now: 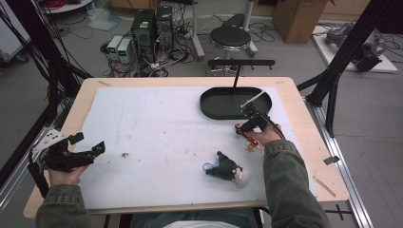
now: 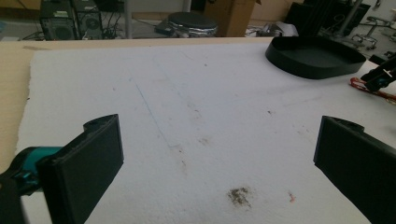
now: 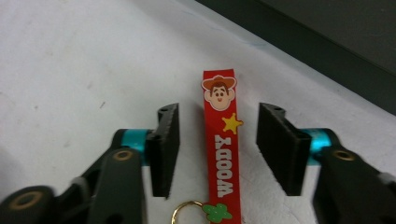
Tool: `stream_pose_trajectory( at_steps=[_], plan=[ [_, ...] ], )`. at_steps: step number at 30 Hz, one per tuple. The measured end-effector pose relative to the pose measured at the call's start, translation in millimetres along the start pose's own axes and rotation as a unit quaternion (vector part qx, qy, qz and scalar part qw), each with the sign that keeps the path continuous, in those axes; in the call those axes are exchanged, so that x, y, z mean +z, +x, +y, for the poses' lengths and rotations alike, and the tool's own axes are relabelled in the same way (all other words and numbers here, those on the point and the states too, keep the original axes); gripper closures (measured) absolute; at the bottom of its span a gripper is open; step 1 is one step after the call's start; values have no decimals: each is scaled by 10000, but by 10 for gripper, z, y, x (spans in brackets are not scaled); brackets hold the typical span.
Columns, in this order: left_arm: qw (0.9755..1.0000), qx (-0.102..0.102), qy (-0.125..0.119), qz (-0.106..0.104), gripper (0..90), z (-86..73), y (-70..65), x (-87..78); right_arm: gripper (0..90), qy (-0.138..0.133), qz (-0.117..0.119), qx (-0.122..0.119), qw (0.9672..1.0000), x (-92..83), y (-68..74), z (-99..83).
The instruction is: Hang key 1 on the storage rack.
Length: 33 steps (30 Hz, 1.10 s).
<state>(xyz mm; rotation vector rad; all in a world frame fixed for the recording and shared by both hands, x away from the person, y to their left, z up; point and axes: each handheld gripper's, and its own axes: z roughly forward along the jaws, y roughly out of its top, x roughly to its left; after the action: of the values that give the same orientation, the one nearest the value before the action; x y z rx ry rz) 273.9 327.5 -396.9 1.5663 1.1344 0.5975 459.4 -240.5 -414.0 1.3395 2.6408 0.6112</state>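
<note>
Straddling the red strap (image 3: pixel 223 144), my right gripper (image 3: pixel 217 147) has its jaws apart, one on each side, pads not yet pressing it. That strap lies flat on the white mat (image 1: pixel 157 128), a cowboy face and yellow star on it, gold ring (image 3: pixel 184 211) at its 6 o'clock end. Just past it at 12 o'clock sits the black tray (image 1: pixel 209 107). At 7 o'clock of my right hand lies a dark toy figure (image 1: pixel 224 168). Over at 9 o'clock my left gripper (image 1: pixel 88 145) waits, jaws wide apart, nothing between them.
</note>
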Motion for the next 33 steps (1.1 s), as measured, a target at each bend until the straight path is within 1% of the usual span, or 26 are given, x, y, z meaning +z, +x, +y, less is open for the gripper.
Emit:
stream_pose_trajectory(
  at_steps=[1,2,3,4,5,8,9,10,11,13,14,17,18,19,20,21,22,23,25,26,27,28,29,30,31,33],
  plan=[
    [10000,5,9,5,18,-1,-1,1,557,0,0,0,10000,0,0,0],
    [10000,4,6,5,19,-1,-2,2,587,-5,20,-31,10000,3,5,1],
    [10000,1,8,0,18,-1,-1,2,664,44,-26,-122,9999,13,32,2],
    [10000,2,9,1,18,-1,0,1,664,44,-26,-122,9999,13,32,2],
    [10000,-6,3,5,19,-2,1,0,714,133,-127,-182,9997,39,57,0],
    [10000,-6,4,0,18,-3,3,-2,726,123,-142,-132,9997,32,61,1],
    [10000,-5,3,6,19,-3,4,-4,732,130,-109,-96,9998,24,53,-2],
    [10000,-11,-11,10,18,-3,5,-5,743,89,-198,-52,9998,-5,39,-9],
    [10000,-13,-14,10,18,-3,7,-7,743,89,-198,-52,9998,-5,39,-9],
    [10000,-24,-24,18,19,-4,9,-11,746,-165,-137,43,9998,-105,16,-19],
    [10000,-17,-20,21,19,-4,12,-13,746,-165,-137,43,9998,-105,16,-19],
    [10000,-23,-19,30,19,-5,13,-11,747,-588,21,207,9981,-261,-44,-41],
    [10000,-21,-16,40,19,-5,12,-10,747,-868,87,329,9956,-367,-119,-72],
    [10000,-19,-8,39,18,-5,13,-9,747,-993,122,441,9940,-423,-156,-92],
    [10000,-21,-6,37,18,-5,13,-8,747,-993,122,441,9940,-423,-156,-92],
    [10000,-19,-4,41,19,-5,13,-7,747,-1256,194,652,9898,-535,-235,-133],
    [10000,-18,-6,40,19,-6,13,-6,747,-1381,241,732,9874,-589,-269,-151],
    [10000,-17,-7,39,19,-5,14,-4,747,-1381,241,732,9874,-589,-269,-151],
    [10000,-25,-3,42,19,-6,13,0,747,-1592,329,827,9832,-714,-310,-173],
    [10000,-24,-5,42,18,-6,12,2,747,-1654,366,857,9818,-755,-318,-175],
    [10000,-25,-4,46,19,-5,6,4,748,-1865,450,894,9773,-867,-328,-174],
    [10000,-25,-4,46,19,-5,6,4,748,-1865,450,894,9773,-867,-328,-174],
    [10000,-22,-3,43,19,-5,5,5,751,-2021,502,946,9735,-953,-334,-172],
    [10000,-11,3,46,19,-5,5,5,751,-2097,552,975,9713,-1001,-337,-169],
    [10000,-2,5,46,19,-6,5,4,751,-2097,552,975,9713,-1001,-337,-169],
    [10000,-5,2,53,19,-8,5,6,751,-2247,558,983,9679,-1097,-332,-153]
  ],
)
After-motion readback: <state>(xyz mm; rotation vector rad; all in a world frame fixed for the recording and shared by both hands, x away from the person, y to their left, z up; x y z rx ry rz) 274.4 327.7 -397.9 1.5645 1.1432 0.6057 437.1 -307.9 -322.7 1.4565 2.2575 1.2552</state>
